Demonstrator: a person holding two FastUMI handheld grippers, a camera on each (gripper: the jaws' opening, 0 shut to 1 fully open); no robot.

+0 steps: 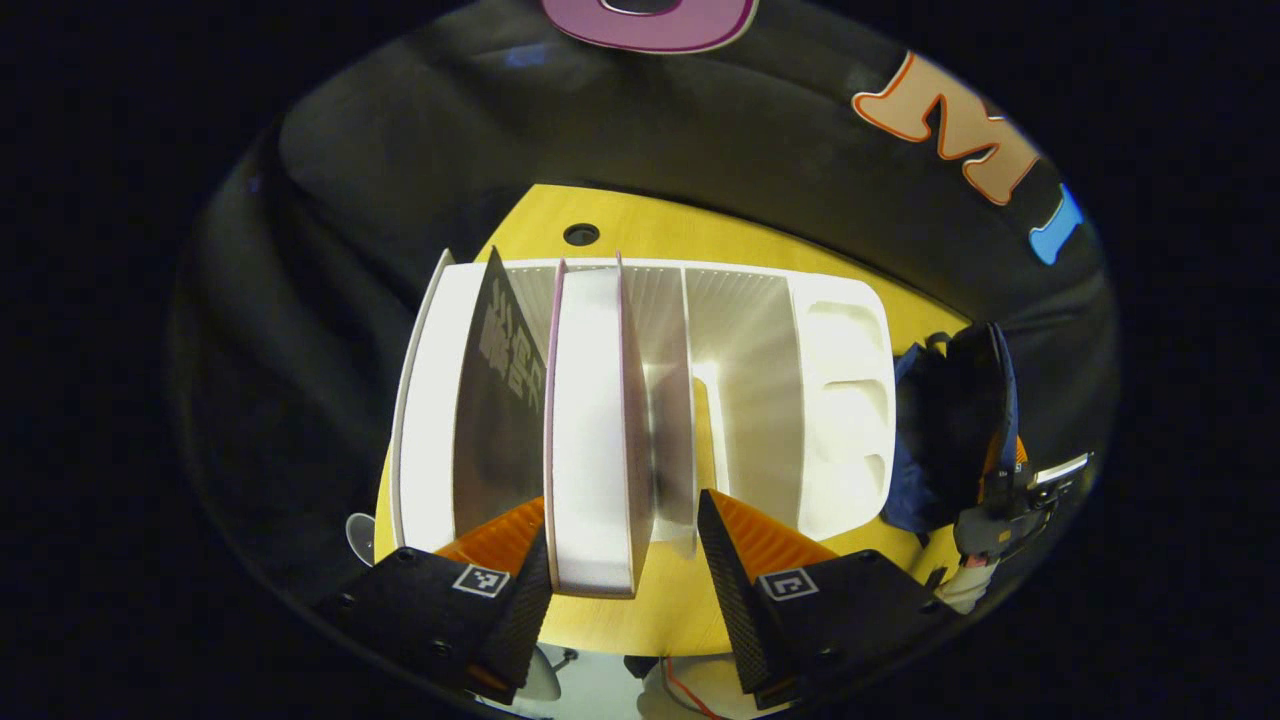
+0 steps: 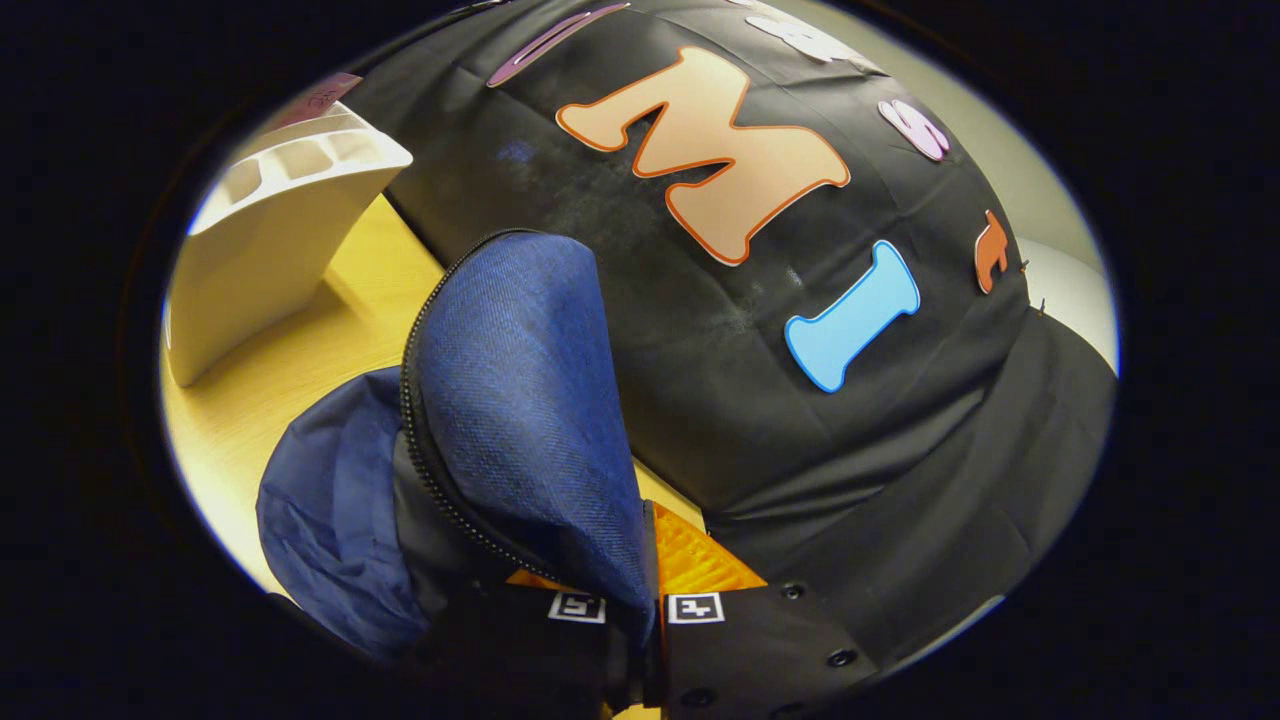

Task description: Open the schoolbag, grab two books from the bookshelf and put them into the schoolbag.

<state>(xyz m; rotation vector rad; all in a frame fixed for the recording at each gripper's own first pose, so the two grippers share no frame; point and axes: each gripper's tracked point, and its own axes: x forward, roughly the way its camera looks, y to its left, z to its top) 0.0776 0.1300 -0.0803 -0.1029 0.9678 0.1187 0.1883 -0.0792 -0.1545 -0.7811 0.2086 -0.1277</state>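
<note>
Two books stand upright in the white bookshelf (image 1: pixel 840 400) on the yellow table (image 1: pixel 660 230): a dark-covered one (image 1: pixel 500 400) at the left end and a thick pink-edged book (image 1: pixel 590 430) beside it. The thick one looks stiff and fairly heavy, with smooth covers that could slip, so I'd pinch it across its thickness near the bottom edge facing me.

Left gripper (image 1: pixel 625 590): fingers spread wide, straddling the pink-edged book. Its near edge sits between the tips, closer to the left finger; I can't tell whether that finger touches it yet. The right finger stands well clear.

The schoolbag (image 2: pixel 520 400) is soft blue cloth, limp, with a zipper along the flap. It sits on the table just beside the bookshelf's far end.

Right gripper (image 2: pixel 640 600): fingers closed together on the bag's flap, holding it up so the mouth gapes. In the left gripper view it shows beside the bag, at the table's edge.
</note>
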